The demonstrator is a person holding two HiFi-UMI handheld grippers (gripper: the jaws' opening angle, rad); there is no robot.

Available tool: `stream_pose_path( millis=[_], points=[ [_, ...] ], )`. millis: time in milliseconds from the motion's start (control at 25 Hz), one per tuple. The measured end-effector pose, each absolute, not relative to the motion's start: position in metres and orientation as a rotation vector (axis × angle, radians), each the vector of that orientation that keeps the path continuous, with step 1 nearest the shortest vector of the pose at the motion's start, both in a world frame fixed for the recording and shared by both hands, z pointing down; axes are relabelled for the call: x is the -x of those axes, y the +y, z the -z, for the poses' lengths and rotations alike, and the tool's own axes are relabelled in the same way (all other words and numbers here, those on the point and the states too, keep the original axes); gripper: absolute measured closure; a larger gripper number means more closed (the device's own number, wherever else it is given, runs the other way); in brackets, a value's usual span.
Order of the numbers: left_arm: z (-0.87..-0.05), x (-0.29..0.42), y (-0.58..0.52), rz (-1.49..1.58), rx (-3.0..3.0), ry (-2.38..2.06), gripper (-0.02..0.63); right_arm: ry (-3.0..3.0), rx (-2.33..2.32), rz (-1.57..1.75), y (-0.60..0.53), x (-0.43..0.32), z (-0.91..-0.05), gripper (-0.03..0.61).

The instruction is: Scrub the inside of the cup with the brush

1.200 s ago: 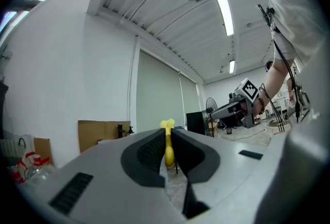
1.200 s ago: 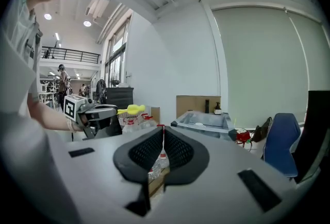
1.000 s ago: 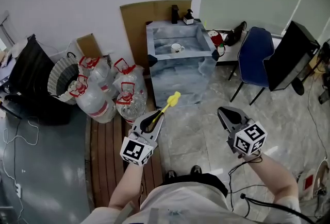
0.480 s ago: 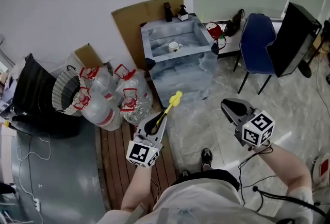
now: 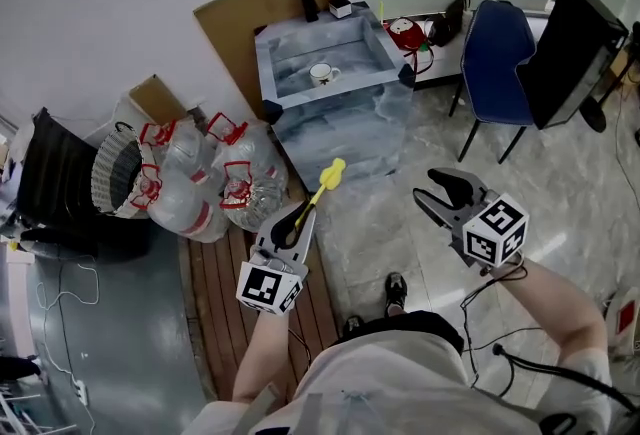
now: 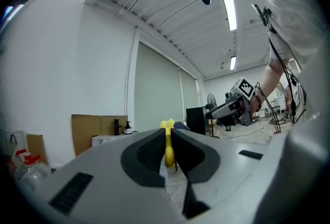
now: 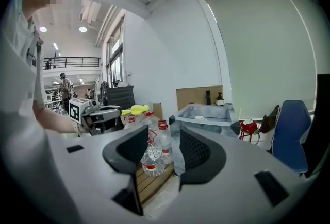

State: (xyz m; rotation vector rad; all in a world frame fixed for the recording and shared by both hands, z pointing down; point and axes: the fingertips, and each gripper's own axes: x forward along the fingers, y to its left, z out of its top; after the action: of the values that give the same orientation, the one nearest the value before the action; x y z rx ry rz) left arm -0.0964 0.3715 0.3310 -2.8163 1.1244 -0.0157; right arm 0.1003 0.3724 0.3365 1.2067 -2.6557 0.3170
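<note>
The left gripper's (image 5: 298, 221) jaws clamp the brush (image 5: 329, 176), its head poking out ahead. The right gripper's (image 5: 433, 189) jaws have just been opening and stand partway apart, empty. The cup (image 5: 321, 74) sits in the sink (image 5: 386, 47), well beyond both.

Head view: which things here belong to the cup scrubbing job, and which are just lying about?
Job: cup, standing in the sink; brush, held in the left gripper; right gripper, jaws just been opening, nothing between them.

Lying about: water bottles, chair, cardboard, basket.
</note>
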Motion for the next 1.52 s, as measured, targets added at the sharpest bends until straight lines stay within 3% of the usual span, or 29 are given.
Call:
stream_pose_path(
  millis=[760, 1520],
  points=[
    [-0.346, 0.015, 0.303, 0.060, 2.781, 1.285, 0.578, -2.673, -0.958, -0.280, 0.277, -0.185, -0.352, 0.322],
    [-0.345, 0.035, 0.250, 0.033, 2.779, 1.341, 0.578, -2.724, -0.997, -0.279, 0.215, -0.179, -0.333, 0.304]
  ],
)
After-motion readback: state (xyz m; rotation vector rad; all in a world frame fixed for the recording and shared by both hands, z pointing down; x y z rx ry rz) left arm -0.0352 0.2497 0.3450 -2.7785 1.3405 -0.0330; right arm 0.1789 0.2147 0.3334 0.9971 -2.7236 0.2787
